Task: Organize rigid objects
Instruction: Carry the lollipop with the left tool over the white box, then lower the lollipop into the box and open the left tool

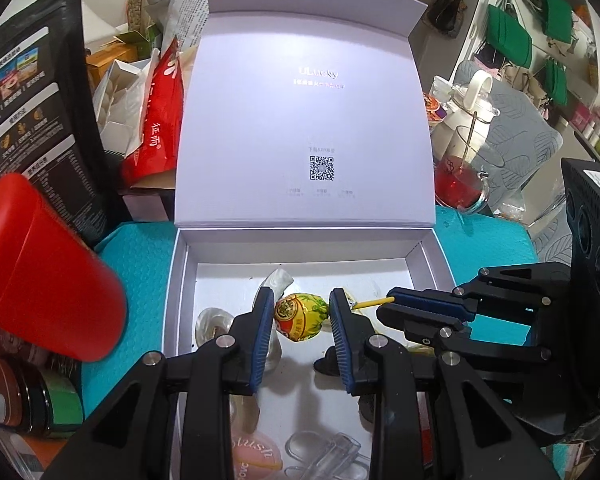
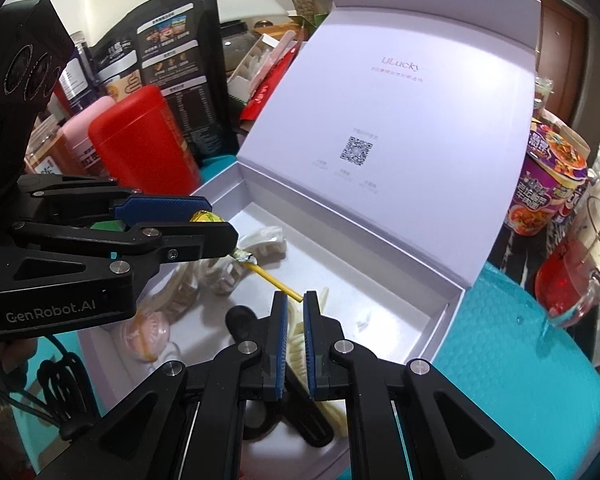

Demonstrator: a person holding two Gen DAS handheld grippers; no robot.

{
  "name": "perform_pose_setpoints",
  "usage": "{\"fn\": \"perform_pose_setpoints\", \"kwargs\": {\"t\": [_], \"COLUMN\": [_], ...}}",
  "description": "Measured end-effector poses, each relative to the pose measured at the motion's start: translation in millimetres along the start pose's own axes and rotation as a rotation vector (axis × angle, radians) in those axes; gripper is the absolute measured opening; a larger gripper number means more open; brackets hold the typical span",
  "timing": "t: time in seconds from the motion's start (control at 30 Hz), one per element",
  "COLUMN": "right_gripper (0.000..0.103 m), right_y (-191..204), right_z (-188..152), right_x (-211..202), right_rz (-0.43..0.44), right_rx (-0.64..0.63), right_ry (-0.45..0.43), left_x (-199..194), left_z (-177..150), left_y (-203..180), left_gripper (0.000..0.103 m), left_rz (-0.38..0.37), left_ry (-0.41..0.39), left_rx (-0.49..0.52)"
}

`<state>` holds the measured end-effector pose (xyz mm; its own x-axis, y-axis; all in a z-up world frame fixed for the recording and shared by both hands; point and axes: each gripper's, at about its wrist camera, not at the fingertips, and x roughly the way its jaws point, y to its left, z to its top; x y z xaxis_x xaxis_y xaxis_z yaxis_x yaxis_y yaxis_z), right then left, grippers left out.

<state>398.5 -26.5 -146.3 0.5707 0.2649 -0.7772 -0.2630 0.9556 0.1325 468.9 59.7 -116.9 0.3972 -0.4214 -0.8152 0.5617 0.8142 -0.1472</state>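
Over white open gift box (image 1: 188, 264), left gripper (image 1: 300, 312) is clamping yellow-wrapped round lollipop (image 1: 300, 312); right gripper (image 2: 296, 300) is pinching its yellow stick (image 2: 278, 282).

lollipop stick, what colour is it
Yellow; the lollipop stick shows best in the right wrist view.

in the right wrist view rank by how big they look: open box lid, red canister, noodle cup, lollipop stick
1. open box lid
2. red canister
3. noodle cup, partly cut off
4. lollipop stick
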Motion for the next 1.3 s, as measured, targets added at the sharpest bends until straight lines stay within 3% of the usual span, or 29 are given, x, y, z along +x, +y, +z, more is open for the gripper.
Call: {"fn": "perform_pose_setpoints", "kwargs": {"t": [0.67, 1.03, 1.07, 1.17, 1.2, 1.27, 1.3], "right_gripper": [0.008, 0.009, 0.011, 0.028, 0.029, 0.032, 0.035], "right_y": [-6, -9, -10, -12, -13, -14, -15], "right_z": [-7, -9, -9, -11, -11, -12, -13], "right_x": [17, 16, 17, 14, 13, 12, 11], "right_rz": [-0.05, -0.069, -0.07, -0.081, -0.08, -0.086, -0.093], "right_rx": [0.009, 0.037, 0.042, 0.067, 0.073, 0.081, 0.084], "right_ry": [0.051, 0.084, 0.089, 0.102, 0.101, 0.106, 0.11], "left_x": [38, 42, 42, 42, 43, 42, 41], "left_z": [-1, -1, -1, 0, 0, -1, -2], "left_y": [-10, -7, -8, -9, -9, -7, -6], "left_gripper": [0.028, 0.028, 0.028, 0.029, 0.031, 0.045, 0.064], "left_rz": [0.0, 0.06, 0.073, 0.1, 0.109, 0.12, 0.124], "left_ry": [0.095, 0.129, 0.131, 0.141, 0.146, 0.152, 0.152], "left_rx": [0.027, -0.008, -0.006, -0.021, -0.027, -0.036, -0.041]}}
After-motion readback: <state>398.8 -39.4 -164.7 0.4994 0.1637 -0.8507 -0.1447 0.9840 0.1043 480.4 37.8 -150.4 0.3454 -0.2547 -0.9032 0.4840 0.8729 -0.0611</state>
